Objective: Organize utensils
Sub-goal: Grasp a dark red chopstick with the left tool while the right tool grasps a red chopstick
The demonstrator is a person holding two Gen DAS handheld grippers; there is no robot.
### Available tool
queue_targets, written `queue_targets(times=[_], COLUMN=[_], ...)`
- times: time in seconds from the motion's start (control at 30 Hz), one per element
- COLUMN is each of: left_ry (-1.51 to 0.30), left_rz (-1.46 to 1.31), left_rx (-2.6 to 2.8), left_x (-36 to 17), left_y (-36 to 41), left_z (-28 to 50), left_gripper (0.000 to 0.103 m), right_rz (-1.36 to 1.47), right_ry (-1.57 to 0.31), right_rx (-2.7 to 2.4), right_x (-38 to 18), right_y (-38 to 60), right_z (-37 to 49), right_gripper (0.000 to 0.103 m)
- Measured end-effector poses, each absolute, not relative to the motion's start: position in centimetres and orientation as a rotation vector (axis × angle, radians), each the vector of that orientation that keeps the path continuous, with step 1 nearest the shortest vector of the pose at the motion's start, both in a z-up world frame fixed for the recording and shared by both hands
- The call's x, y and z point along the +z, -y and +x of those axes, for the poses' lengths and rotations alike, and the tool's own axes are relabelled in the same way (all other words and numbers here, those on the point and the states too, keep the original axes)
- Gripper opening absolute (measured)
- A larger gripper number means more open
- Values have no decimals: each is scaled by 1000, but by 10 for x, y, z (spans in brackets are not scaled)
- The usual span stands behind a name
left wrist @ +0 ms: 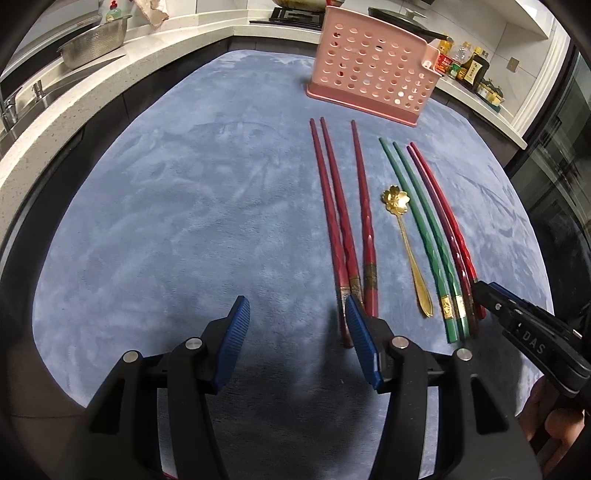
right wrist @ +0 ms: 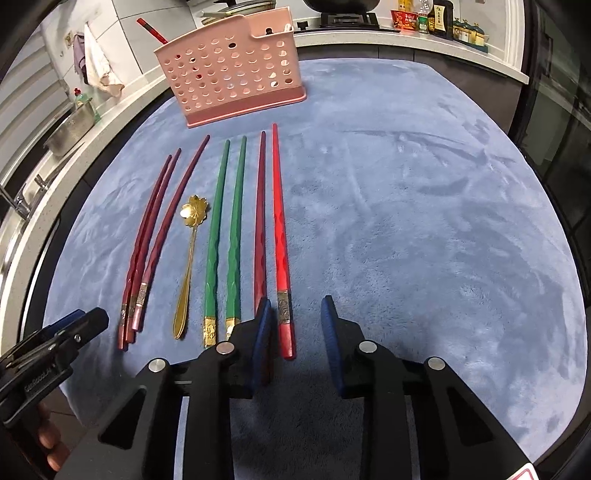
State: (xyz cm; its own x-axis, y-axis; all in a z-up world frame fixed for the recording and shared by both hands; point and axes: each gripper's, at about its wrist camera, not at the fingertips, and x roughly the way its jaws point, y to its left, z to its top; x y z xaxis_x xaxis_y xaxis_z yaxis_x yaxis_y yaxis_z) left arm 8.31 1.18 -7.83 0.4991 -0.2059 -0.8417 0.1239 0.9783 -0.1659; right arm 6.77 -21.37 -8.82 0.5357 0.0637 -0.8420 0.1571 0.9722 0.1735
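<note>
Several chopsticks lie side by side on a blue cloth (right wrist: 406, 221): three dark red chopsticks (left wrist: 341, 221), two green chopsticks (right wrist: 225, 236), one dark red chopstick (right wrist: 259, 229) and a bright red chopstick (right wrist: 281, 251). A gold flower spoon (right wrist: 190, 254) rests among them. Behind stands a pink perforated holder (right wrist: 232, 70) with a red chopstick (right wrist: 151, 31) in it. My right gripper (right wrist: 295, 314) is open around the bright red chopstick's butt end, pads not touching it. My left gripper (left wrist: 295, 314) is open over bare cloth, its right finger by the dark red ends.
Pale counters ring the table, with a metal colander (left wrist: 92, 44) and a faucet (left wrist: 9, 107) at the left. Sauce bottles (left wrist: 465, 66) and a stove (right wrist: 347, 18) line the far side. A hand towel (right wrist: 98, 62) hangs on the wall.
</note>
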Motion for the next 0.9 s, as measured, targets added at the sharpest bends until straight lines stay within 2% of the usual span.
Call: queue_targets(times=[0.9], left_ry=[-1034], left_rz=[-36], left_rx=[-181], left_x=[-94], left_y=[2], left_z=[90], left_gripper=[52], right_rz=[234], right_ry=[-995], right_rx=[-60], right_x=[-93], right_y=[213], right_z=[69], right_gripper=[21])
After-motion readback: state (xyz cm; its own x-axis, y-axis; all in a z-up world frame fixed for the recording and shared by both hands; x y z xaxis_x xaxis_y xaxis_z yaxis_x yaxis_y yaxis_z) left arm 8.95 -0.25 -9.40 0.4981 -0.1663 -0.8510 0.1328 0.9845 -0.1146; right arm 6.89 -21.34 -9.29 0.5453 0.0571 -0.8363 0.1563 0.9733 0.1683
